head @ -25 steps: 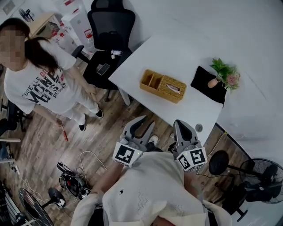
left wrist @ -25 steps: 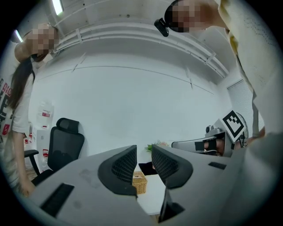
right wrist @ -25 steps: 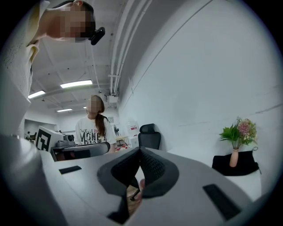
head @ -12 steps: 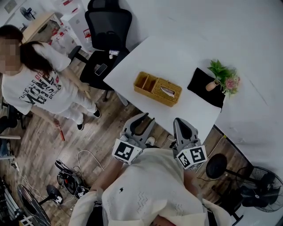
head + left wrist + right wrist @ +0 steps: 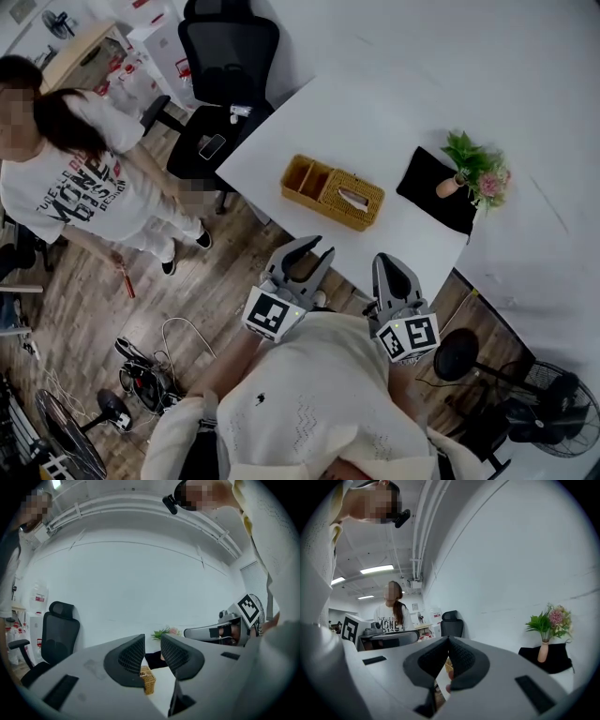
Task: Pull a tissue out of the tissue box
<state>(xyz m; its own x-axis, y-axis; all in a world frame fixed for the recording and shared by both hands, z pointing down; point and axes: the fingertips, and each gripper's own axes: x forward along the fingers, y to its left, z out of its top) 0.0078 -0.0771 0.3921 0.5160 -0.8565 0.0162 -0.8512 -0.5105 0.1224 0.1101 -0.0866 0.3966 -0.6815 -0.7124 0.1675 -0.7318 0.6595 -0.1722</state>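
Bystander (image 5: 80,183) at far left, beside the chair (image 5: 230,56), stands well apart from the table (image 5: 366,122) and looks like no threat unless she steps in. Left gripper (image 5: 312,248) hovers short of the table's near edge with jaws apart and nothing between them; if it does not steady the box (image 5: 333,192), a pull on the tissue (image 5: 353,197) could drag or lift that light wicker box along. The box sits near the table's front edge, so a hard tug toward the body might slide it off. The tissue shows only as a pale patch in the slot on the box's right half, so a shallow pinch may tear it. Right gripper (image 5: 386,262) is clenched on nothing; going in like that, it would push the tissue down instead of catching it. A wide swing rightward could brush the cloth (image 5: 433,202) and tip the vase (image 5: 453,178)
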